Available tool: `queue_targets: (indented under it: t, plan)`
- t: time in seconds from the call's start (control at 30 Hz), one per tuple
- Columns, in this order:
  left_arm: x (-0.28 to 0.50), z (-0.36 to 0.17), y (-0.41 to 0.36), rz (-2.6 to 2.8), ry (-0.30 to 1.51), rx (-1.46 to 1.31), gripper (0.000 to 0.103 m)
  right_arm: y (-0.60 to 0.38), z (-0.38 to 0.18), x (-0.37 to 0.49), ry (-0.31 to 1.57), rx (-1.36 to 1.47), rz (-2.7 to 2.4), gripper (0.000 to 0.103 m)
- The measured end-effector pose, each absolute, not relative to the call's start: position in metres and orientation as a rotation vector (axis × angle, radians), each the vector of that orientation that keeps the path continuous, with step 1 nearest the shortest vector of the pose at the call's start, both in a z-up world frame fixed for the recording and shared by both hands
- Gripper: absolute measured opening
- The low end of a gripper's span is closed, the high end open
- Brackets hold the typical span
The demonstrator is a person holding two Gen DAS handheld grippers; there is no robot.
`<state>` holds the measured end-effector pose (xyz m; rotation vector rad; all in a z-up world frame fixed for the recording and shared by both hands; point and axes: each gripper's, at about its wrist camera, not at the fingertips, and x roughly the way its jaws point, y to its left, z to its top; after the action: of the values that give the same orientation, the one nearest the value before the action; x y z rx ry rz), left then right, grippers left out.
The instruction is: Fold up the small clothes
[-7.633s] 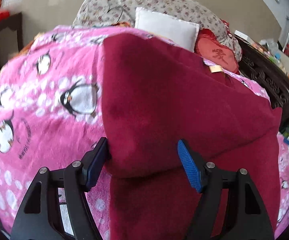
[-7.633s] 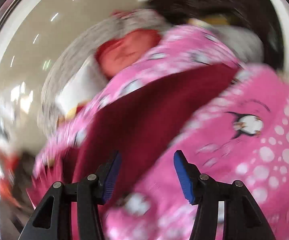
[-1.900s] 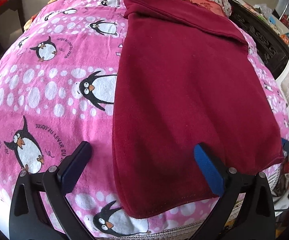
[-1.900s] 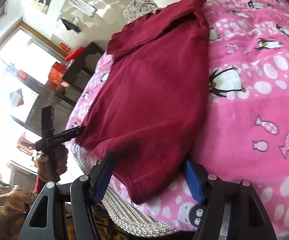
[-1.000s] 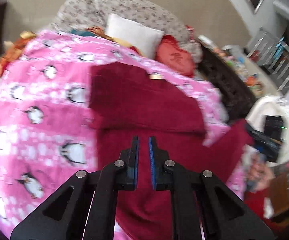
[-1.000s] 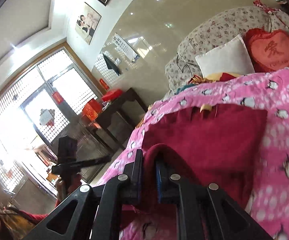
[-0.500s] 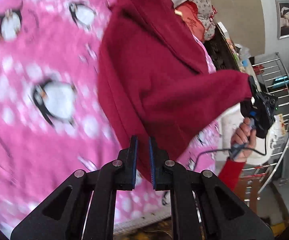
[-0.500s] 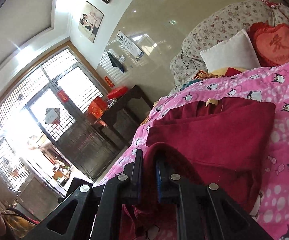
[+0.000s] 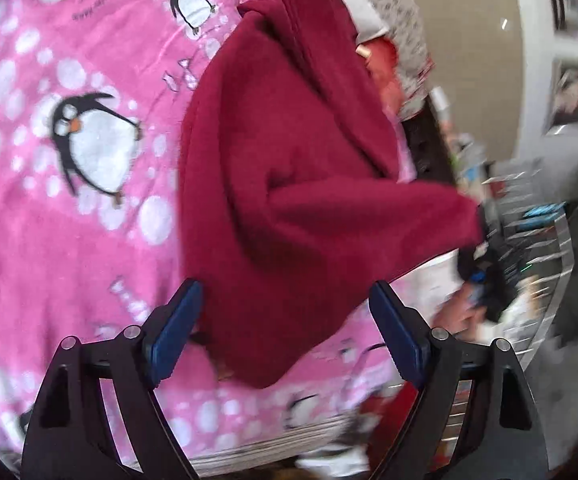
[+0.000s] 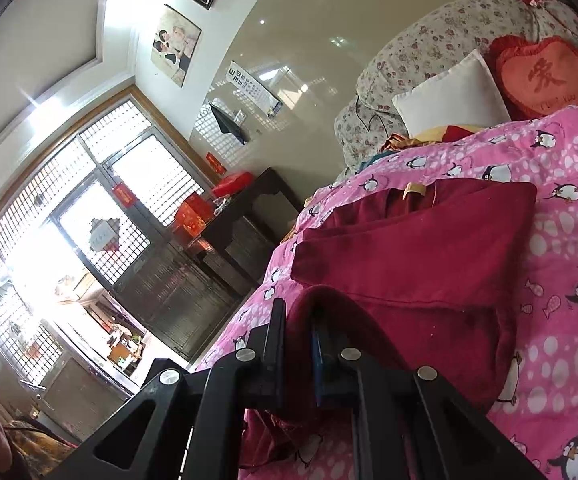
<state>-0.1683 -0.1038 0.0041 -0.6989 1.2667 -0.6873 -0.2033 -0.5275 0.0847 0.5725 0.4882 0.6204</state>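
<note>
- Lying across the pink fleece blanket with the penguin print (image 9: 49, 208), the dark red fleece garment (image 9: 289, 184) is mostly flat on the bed, far end already doubled over into a thick band.
- Left gripper (image 9: 285, 328) hovers just above the garment's near edge, blue-padded fingers (image 9: 175, 322) spread wide, gripping nothing.
- Right gripper (image 10: 298, 354) has its fingers pressed together on one corner of the garment, which bunches up between them and lifts off the blanket.
- From the left wrist view that corner stretches out to the side in a raised point, with the right gripper (image 9: 485, 276) blurry at its tip.
- White square pillow (image 10: 453, 92) and red heart-shaped cushion (image 10: 545, 76) sit at the head of the bed against a floral quilt (image 10: 429, 48).
</note>
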Motion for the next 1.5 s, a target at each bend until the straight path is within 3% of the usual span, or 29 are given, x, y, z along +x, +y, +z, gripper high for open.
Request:
queue_targets:
  t: [0.17, 0.4, 0.43, 0.47, 0.5, 0.53, 0.8, 1.0, 1.07, 1.13, 1.17, 1.33, 1.5]
  plan:
    - [-0.172, 0.022, -0.095, -0.627, 1.241, -0.636, 0.085, -0.527, 0.086, -0.205, 0.484, 0.566, 0.627, 0.010]
    - [-0.172, -0.010, -0.142, -0.665, 1.333, -0.649, 0.085, -0.529, 0.085, -0.209, 0.483, 0.568, 0.622, 0.010]
    - [-0.173, -0.007, -0.151, -0.689, 1.315, -0.624, 0.080, -0.529, 0.085, -0.210, 0.484, 0.568, 0.620, 0.010]
    - [-0.172, -0.004, -0.157, -0.728, 1.315, -0.613, 0.067, -0.530, 0.084, -0.210, 0.483, 0.572, 0.617, 0.010]
    - [-0.168, 0.000, -0.165, -0.794, 1.330, -0.601, 0.032, -0.530, 0.085, -0.209, 0.483, 0.575, 0.616, 0.010]
    - [-0.166, 0.009, -0.170, -0.829, 1.332, -0.584, 0.011, -0.532, 0.086, -0.209, 0.481, 0.578, 0.616, 0.010]
    - [-0.076, 0.136, -0.158, -0.929, 0.963, -0.571, 0.010, -0.557, 0.109, -0.166, 0.413, 0.621, 0.597, 0.010]
    - [0.048, 0.153, -0.191, -0.787, 0.894, -0.518, 0.010, -0.594, 0.110, -0.079, 0.417, 0.675, 0.427, 0.010]
    - [0.087, 0.135, -0.196, -0.699, 0.934, -0.528, 0.010, -0.610, 0.087, -0.041, 0.510, 0.709, 0.324, 0.015]
    - [0.121, 0.113, -0.186, -0.600, 0.987, -0.543, 0.011, -0.625, 0.061, -0.017, 0.635, 0.729, 0.177, 0.036]
    - [0.134, 0.105, -0.183, -0.589, 1.024, -0.585, 0.011, -0.635, 0.052, -0.016, 0.646, 0.753, 0.125, 0.040]
    - [0.147, 0.106, -0.149, -0.594, 0.988, -0.680, 0.049, -0.645, 0.060, -0.050, 0.552, 0.757, 0.153, 0.042]
    - [0.127, 0.137, -0.149, -0.587, 0.879, -0.594, 0.068, -0.587, 0.085, -0.052, 0.591, 0.493, 0.179, 0.043]
